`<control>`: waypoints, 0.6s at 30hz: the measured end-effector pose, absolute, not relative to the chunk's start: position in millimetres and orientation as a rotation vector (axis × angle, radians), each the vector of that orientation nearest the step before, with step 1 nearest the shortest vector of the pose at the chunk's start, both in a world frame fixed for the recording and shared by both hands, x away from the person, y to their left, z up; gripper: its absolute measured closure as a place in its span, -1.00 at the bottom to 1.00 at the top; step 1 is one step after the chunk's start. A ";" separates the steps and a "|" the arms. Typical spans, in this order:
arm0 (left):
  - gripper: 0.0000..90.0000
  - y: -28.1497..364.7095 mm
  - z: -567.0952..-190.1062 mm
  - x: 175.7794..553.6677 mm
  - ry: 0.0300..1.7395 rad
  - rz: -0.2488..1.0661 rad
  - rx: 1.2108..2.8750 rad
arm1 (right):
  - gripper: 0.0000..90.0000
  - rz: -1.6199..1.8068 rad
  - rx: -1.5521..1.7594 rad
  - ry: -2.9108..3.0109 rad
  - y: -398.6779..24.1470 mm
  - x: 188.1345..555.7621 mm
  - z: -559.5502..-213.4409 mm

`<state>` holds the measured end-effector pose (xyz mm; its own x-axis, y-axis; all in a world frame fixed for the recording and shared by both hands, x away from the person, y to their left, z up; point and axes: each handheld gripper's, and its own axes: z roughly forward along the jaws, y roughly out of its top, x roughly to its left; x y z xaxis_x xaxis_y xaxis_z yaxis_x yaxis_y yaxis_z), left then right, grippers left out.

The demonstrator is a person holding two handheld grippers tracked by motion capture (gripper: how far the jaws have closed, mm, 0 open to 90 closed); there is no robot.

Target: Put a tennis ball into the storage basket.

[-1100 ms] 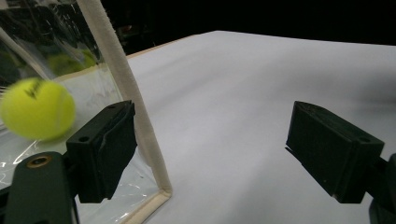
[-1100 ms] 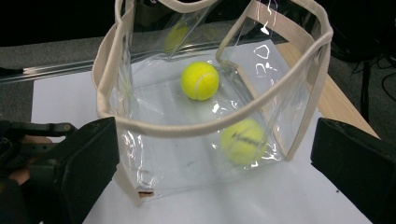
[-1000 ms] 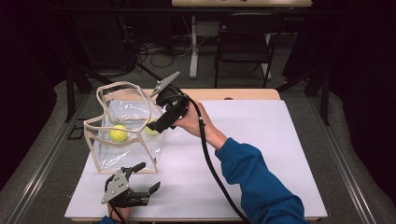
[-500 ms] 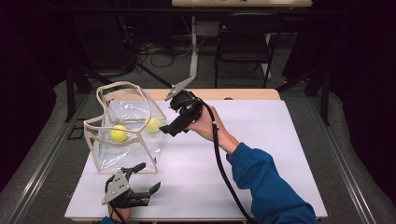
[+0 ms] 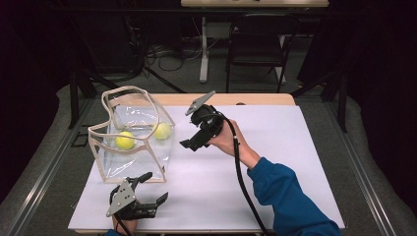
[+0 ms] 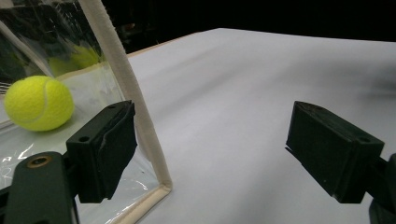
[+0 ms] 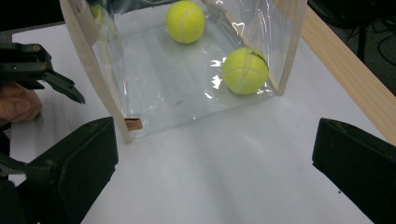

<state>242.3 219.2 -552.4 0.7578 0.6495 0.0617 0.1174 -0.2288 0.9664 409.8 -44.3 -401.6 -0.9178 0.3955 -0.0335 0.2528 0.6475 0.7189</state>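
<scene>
Risk begins at the near edge of the white table sheet [image 5: 275,162], where the left gripper [image 5: 153,189] rests with its jaws spread wide and nothing between them. In the left gripper view one black pad [image 6: 105,149] sits just beside the cream-trimmed corner post of the clear plastic bag [image 5: 130,140]; whether it touches the trim cannot be told. A careless closing or a nudge here would likely snag that edge and drag or tip the lightweight bag.

Farther in, the bag stands on the left half of the table, mouth upward, its rim sagging unevenly. Two yellow tennis balls lie loose on its floor: the nearer-left ball [image 5: 125,140] and the farther-right ball [image 5: 162,130] against the right wall. Tilting the bag would probably set both rolling, and a collapse of the soft walls could spill them.

Farthest, the right gripper [image 5: 189,144] hangs above the sheet just right of the bag, jaws wide apart and empty. Its trailing black cable [image 5: 241,177] crosses the table toward the blue sleeve [image 5: 290,196] and could sweep the sheet.
</scene>
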 end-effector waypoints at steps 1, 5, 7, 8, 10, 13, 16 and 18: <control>-0.65 219.2 -552.4 242.3 0.603 0.553 1.758 | -1.00 1.123 0.535 2.678 -45.9 409.5 -403.2; -0.65 219.2 -552.4 242.4 0.596 0.554 1.763 | -1.00 1.109 0.548 2.679 -51.9 407.3 -408.3; -0.65 219.5 -552.5 242.1 0.599 0.551 1.760 | -1.00 1.103 0.549 2.679 -54.7 405.9 -410.5; -0.65 219.6 -552.4 241.9 0.600 0.551 1.759 | -1.00 1.101 0.550 2.681 -56.2 405.3 -411.5; -0.65 219.5 -552.3 241.6 0.597 0.552 1.760 | -1.00 1.094 0.559 2.678 -59.2 404.0 -412.9; -0.65 219.1 -552.3 241.2 0.599 0.551 1.758 | -1.00 1.094 0.563 2.672 -64.2 402.3 -413.5; -0.65 219.1 -552.2 241.0 0.598 0.552 1.759 | -1.00 1.101 0.566 2.658 -71.0 398.4 -412.4; -0.65 218.9 -552.5 241.3 0.598 0.549 1.758 | -1.00 1.105 0.565 2.651 -74.5 396.3 -412.4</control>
